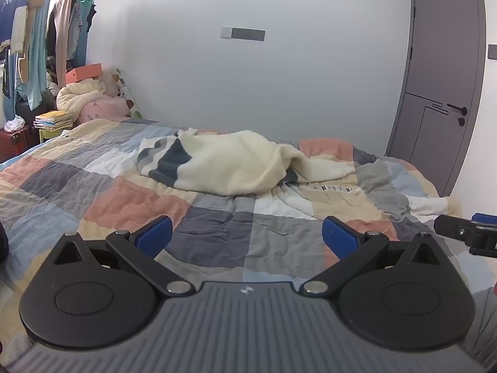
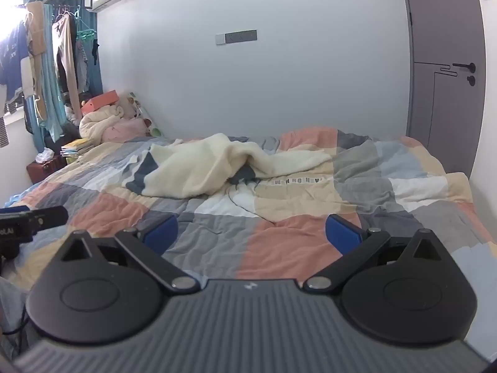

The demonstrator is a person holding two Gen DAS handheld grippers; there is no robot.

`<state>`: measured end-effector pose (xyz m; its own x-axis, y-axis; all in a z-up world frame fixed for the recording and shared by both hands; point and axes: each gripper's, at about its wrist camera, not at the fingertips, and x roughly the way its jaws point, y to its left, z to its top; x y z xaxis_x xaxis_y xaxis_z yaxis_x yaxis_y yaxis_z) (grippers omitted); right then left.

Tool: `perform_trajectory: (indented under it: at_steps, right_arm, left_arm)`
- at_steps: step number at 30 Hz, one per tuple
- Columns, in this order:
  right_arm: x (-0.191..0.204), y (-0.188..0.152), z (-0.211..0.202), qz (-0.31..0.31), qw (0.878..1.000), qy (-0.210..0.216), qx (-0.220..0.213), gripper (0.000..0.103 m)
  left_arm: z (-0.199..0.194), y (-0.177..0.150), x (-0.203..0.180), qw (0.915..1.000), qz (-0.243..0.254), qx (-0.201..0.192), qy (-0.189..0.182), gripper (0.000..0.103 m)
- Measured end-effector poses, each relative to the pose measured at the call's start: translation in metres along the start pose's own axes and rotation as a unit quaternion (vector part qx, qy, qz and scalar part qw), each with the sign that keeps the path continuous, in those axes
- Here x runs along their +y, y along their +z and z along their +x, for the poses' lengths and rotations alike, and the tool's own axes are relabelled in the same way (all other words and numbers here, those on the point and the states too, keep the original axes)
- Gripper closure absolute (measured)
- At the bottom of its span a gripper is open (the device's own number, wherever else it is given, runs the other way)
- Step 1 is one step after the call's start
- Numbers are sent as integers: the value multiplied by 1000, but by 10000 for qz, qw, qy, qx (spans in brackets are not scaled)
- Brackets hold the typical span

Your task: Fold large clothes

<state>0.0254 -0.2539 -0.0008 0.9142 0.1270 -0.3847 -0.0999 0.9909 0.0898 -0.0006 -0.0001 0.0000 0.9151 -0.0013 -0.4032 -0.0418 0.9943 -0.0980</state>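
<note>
From the left wrist view we judge the fold has not begun: our left gripper [image 1: 247, 233], black-armed with blue pads, has its jaws spread wide with nothing between them, hanging over the lower middle of the frame above the patchwork quilt of peach, grey, blue and cream squares [image 1: 102, 186]. The task's thing, a crumpled cream fleece garment with dark blue and grey patches [image 1: 230, 163], lies in a heap at the centre of the frame, well apart from the pads. At the right edge the tip of our right gripper [image 1: 466, 233] shows level with ours. The next move, as we read it, calls for reaching both grippers forward to the heap, finding an edge or corner and spreading the garment flat before any fold. In the upper left hang clothes on a rail [image 1: 59, 21], below them a cream bundle of bedding and soft toys [image 1: 84, 96] and a stack of books [image 1: 52, 119]; a grey door [image 1: 441, 93] stands at the right. From the right wrist view our right gripper [image 2: 251, 233] is likewise spread and empty over the quilt [image 2: 279, 248], and the cream garment [image 2: 202, 171] sits left of centre, one sleeve trailing right. Nothing lies between us and it; only the quilt's wrinkles might be pinched along with the fleece.
</note>
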Motion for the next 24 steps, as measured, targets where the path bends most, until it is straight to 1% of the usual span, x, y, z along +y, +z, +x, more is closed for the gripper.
perform_trajectory:
  at_steps: [5, 6, 8, 9, 11, 15, 18, 24]
  right_arm:
    - [-1, 5, -1, 41, 10000, 29, -58, 0]
    - [-6, -3, -1, 63, 10000, 20, -48, 0]
    - [-8, -4, -2, 69, 10000, 25, -64, 0]
    - [-9, 0, -1, 119, 9999, 37, 4, 0]
    - [-10, 0, -1, 87, 10000, 17, -16, 0]
    - [-9, -2, -2, 54, 10000, -9, -45, 0]
    - [-7, -2, -2, 63, 10000, -4, -37, 0]
    - [-4, -3, 0, 27, 9999, 145, 16, 0]
  left_arm:
    - [-3, 0, -4, 10000, 83, -21, 1, 0]
    - [-3, 0, -6, 10000, 96, -22, -1, 0]
    - [-5, 0, -8, 9999, 109, -21, -8, 0]
    - [1, 3, -7, 10000, 70, -7, -2, 0]
    - [2, 3, -7, 10000, 56, 7, -12, 0]
    - [2, 4, -11, 10000, 68, 18, -12, 0]
    - [-1, 4, -6, 10000, 8, 17, -20, 0]
    - [-7, 5, -6, 10000, 23, -12, 44, 0]
